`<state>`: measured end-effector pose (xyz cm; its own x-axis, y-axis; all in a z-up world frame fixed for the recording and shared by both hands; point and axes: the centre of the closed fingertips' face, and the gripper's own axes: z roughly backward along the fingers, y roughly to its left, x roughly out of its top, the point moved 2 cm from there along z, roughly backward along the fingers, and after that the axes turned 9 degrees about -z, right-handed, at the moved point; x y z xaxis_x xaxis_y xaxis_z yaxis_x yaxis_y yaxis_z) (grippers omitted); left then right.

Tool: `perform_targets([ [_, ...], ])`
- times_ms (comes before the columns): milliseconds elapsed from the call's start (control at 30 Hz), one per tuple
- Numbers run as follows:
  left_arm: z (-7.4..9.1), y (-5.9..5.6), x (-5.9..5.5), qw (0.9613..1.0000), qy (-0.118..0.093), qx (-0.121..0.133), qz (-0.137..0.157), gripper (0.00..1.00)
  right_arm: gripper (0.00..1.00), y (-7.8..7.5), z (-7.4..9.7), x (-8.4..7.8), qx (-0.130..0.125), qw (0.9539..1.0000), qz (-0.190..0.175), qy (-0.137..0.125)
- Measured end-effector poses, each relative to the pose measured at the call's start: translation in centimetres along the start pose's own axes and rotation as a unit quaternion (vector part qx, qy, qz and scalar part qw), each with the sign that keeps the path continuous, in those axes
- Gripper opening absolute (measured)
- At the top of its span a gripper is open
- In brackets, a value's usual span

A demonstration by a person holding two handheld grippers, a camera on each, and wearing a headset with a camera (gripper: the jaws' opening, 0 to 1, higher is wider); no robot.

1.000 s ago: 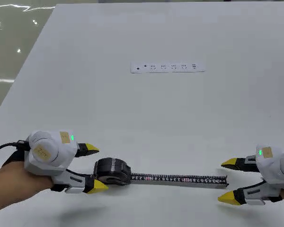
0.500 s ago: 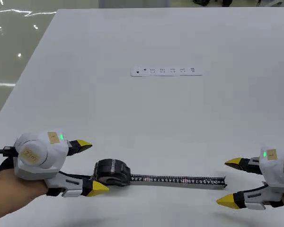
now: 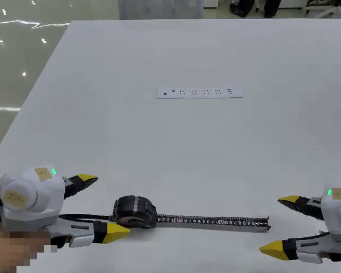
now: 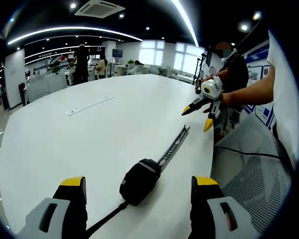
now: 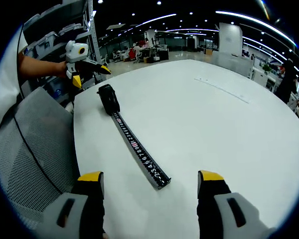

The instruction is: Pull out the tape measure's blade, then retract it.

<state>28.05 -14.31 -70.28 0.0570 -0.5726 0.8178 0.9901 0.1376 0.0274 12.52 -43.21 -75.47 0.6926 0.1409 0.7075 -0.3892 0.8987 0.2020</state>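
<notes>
At near left we see the left gripper (image 3: 109, 203), jaws spread wide and gripping nothing. Tan stickers on its white body carry writing too small to read. Just right of its yellow tips the black tape measure (image 3: 135, 211) lies on the white table (image 3: 216, 148), untouched. Its blade (image 3: 216, 220) is out, flat, running right, with white numerals printed along it. The blade's end lies between the wide-apart tips of the right gripper (image 3: 271, 224), touching neither. At far centre is a white power strip (image 3: 199, 92).
</notes>
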Motion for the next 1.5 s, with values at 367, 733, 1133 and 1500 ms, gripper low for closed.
perform_targets([
  [367,1.0,-0.4,-1.0,0.9994,-0.009,0.026,0.023,0.89,0.87,0.5,1.7,0.2,-0.025,0.9993,-0.021,-0.019],
  [733,2.0,-1.4,-2.1,0.9974,-0.012,0.04,0.058,0.91,0.9,1.6,2.5,-0.2,-0.04,0.9976,-0.043,-0.037],
  [1133,2.9,-2.1,-3.5,0.9942,-0.013,0.06,0.088,0.91,0.9,2.8,2.7,-0.7,-0.044,0.9961,-0.057,-0.051],
  [1500,3.1,-2.3,-4.1,0.9913,-0.015,0.072,0.109,0.91,0.9,2.5,2.8,-1.2,-0.046,0.9954,-0.066,-0.051],
])
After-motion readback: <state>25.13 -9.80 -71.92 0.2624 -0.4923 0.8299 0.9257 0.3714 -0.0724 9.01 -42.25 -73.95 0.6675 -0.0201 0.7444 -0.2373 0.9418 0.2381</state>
